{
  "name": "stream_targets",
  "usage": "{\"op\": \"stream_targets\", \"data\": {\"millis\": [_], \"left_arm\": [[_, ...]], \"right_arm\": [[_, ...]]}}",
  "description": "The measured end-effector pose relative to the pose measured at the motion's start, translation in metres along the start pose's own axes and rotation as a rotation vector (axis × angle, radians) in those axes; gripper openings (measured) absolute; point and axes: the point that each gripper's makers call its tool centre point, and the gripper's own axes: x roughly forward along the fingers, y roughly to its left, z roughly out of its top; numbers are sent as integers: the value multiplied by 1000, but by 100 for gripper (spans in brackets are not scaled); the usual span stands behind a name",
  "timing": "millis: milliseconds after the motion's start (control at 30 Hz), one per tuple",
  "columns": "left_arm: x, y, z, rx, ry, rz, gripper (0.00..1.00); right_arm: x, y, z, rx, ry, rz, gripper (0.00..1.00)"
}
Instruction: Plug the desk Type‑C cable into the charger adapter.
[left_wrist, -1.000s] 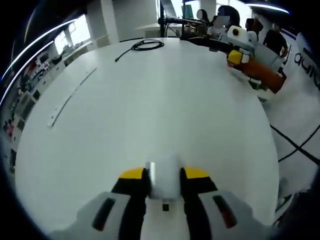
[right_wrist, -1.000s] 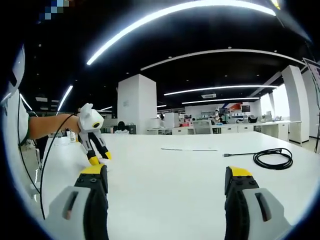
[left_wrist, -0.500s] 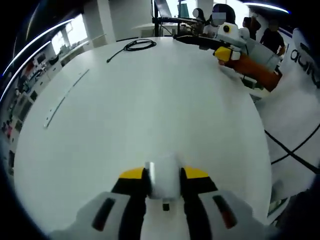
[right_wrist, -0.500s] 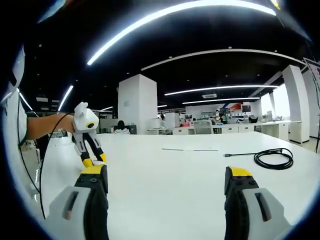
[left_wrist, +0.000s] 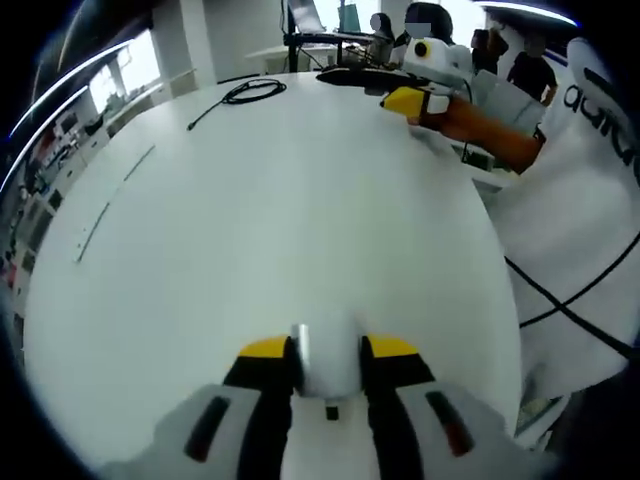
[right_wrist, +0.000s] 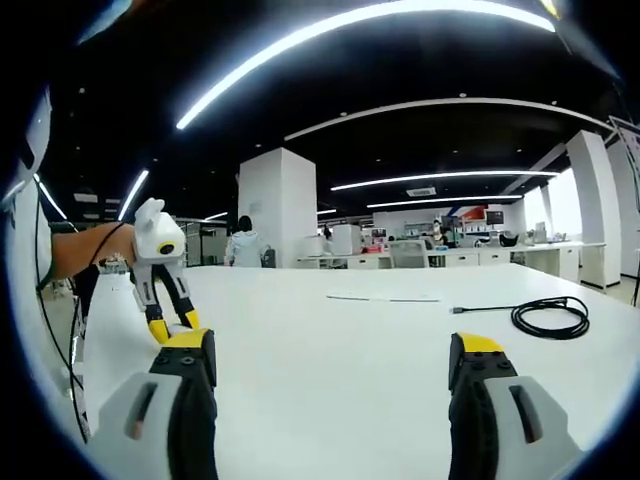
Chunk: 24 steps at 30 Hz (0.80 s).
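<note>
Currently, item one: the left gripper (left_wrist: 328, 362) is sitting at the bottom centre of the left gripper view, its yellow-tipped jaws closing narrowly on a white charger adapter (left_wrist: 328, 362), which is standing up between them above the white desk (left_wrist: 280, 220). Which face of the adapter is carrying the port cannot be told from here.

Item two: the Type-C cable (right_wrist: 548, 316) is lying on the desk at the right edge of the right gripper view, a black coil with one straight tail running out toward the frame's left and ending in a small plug (right_wrist: 455, 311). The tail's long axis is lying roughly level across the frame, plug end pointing left (toward the centre of the desk). In the left gripper view the same cable (left_wrist: 250, 91) is appearing in the upper left, well apart from the adapter, its tail trailing down-left.

Item three: the right gripper (right_wrist: 335, 365) is holding its jaws wide, with nothing between them, at the bottom of its own view; the plug is lying up and to the right of the gap, beyond the right-hand jaw. The same tool (left_wrist: 418, 99) is showing at upper right of the left gripper view.

Judgement: the right gripper is the free one, so the plug looks like its pickup, before any mating with the adapter.
</note>
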Motion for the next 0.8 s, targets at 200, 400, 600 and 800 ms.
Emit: {"op": "stream_targets", "data": {"millis": [200, 400, 600, 800], "left_arm": [[1, -14, 0, -9, 2, -27, 26], [1, -24, 0, 30, 8, -33, 26], [2, -30, 1, 65, 7, -41, 26], [1, -34, 0, 100, 11, -64, 26]], "right_arm": [[0, 0, -1, -1, 3, 1, 98], [1, 0, -2, -2, 6, 2, 98], [1, 1, -2, -1, 9, 5, 98], [1, 2, -1, -2, 6, 7, 98]]}}
